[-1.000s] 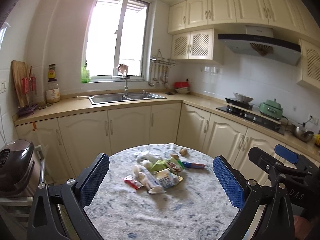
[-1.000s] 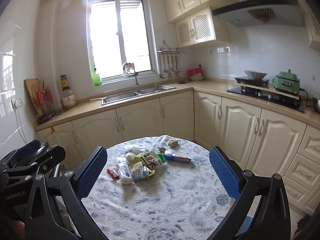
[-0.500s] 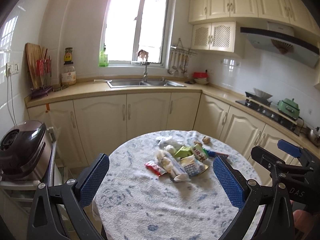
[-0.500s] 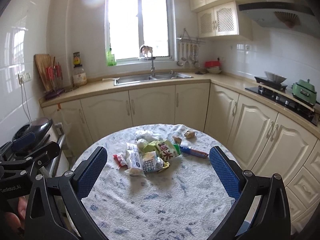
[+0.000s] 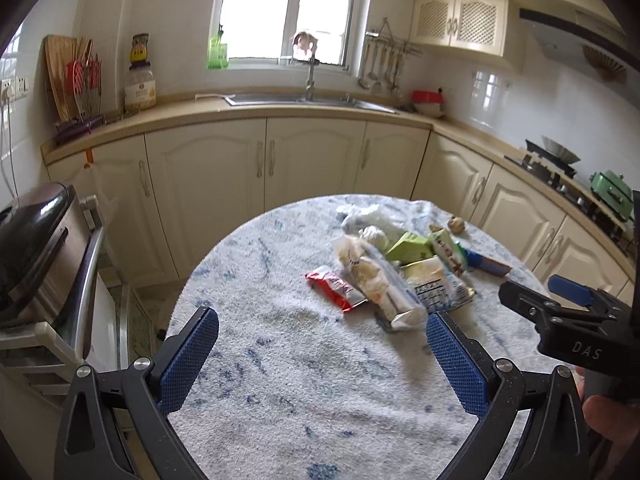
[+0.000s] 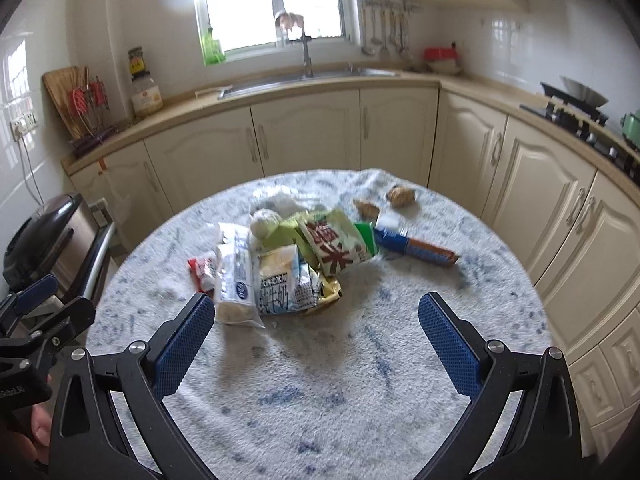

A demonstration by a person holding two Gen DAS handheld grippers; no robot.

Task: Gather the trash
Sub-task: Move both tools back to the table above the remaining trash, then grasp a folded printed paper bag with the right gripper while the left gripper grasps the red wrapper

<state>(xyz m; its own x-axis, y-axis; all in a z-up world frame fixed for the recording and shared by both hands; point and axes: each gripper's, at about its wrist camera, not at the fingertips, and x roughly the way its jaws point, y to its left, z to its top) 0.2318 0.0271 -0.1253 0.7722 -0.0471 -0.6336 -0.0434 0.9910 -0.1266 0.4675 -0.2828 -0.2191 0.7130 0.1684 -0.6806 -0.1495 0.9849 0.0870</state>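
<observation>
both blue-padded grippers, left (image 5: 322, 356) and right (image 6: 316, 346), hang wide open and empty.
approach step, likely: the heap of crumpled snack wrappers (image 6: 288, 264) lies untouched just beyond; next move calls for reaching forward.

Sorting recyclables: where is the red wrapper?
The red wrapper lies at the pile's left edge on the round table, beside the clear bag.

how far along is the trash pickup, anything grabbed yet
Nothing looks collected. The left gripper and right gripper are both open and empty above the table. Left to do: the whole wrapper pile, the blue tube and the two brown scraps.
</observation>
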